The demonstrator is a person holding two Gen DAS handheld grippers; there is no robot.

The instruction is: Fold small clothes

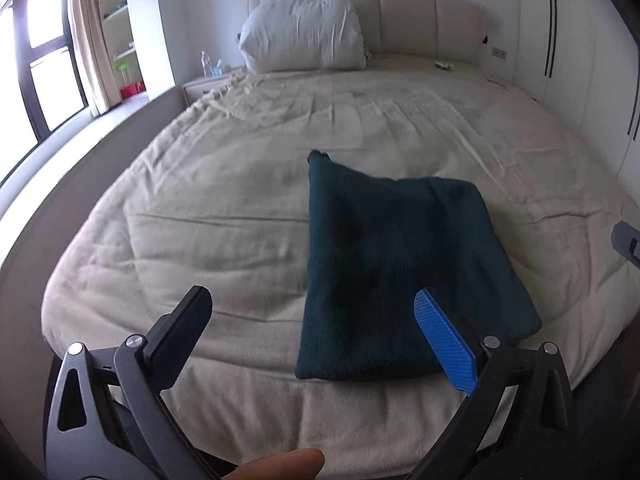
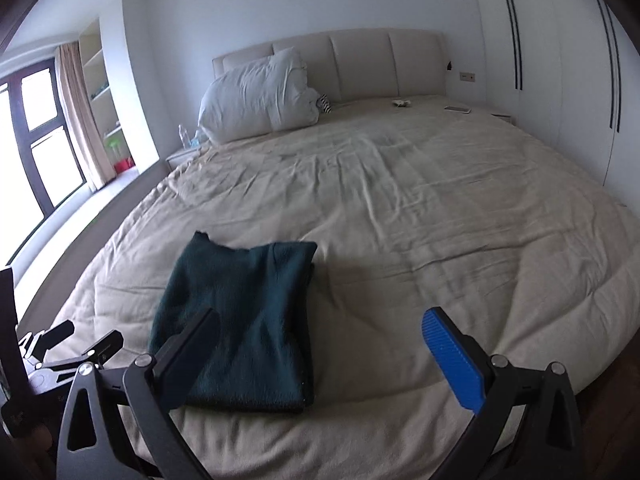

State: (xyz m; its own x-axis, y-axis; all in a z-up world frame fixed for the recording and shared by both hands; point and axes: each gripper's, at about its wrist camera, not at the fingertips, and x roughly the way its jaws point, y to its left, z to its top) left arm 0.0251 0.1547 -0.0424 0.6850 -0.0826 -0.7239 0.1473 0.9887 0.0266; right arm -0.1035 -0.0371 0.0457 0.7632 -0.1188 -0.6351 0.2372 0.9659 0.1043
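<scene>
A wide bed (image 2: pixel 400 200) with a rumpled beige cover carries a dark green knitted garment (image 2: pixel 244 320), lying as a folded rectangle near the bed's foot edge, far from the white pillow (image 2: pixel 256 96) at the headboard. It looks soft, light and floppy, so its corners or its doubled edge seem the best places to pinch. The left gripper (image 1: pixel 316 336) and right gripper (image 2: pixel 320 356) hover above it, fingers spread wide and empty; the garment's type and inner layers cannot be made out.

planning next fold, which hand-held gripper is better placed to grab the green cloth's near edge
Probably left: the left hand-held gripper is open with the cloth between its fingers; the right points mostly at bare bed.
</scene>
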